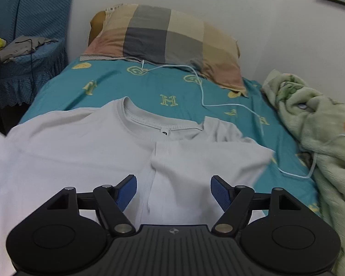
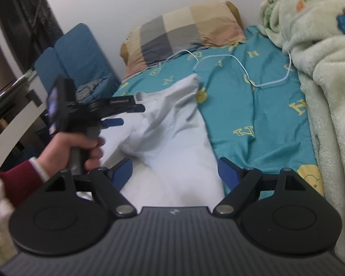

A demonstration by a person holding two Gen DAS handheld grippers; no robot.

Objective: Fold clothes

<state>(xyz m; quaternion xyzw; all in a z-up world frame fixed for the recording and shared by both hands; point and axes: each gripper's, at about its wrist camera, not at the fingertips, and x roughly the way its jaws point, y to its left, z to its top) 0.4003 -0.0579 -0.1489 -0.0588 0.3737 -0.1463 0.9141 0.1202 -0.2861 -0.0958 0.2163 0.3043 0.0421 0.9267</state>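
A light grey T-shirt [image 1: 80,151] lies on the teal bed sheet [image 1: 172,85], collar toward the pillow, with its right side folded over the middle. My left gripper [image 1: 173,192] is open just above the shirt's folded part, holding nothing. In the right wrist view the shirt [image 2: 172,126] lies left of centre. My right gripper [image 2: 176,172] is open and empty over the shirt's lower part. The left gripper also shows in the right wrist view [image 2: 128,115], held in a hand, open above the shirt.
A checked pillow [image 1: 163,36] lies at the bed's head against the wall. A white cable [image 1: 202,92] runs across the sheet. A green fleece blanket [image 1: 322,142] is heaped along the right side. A blue covered chair [image 1: 23,46] stands left of the bed.
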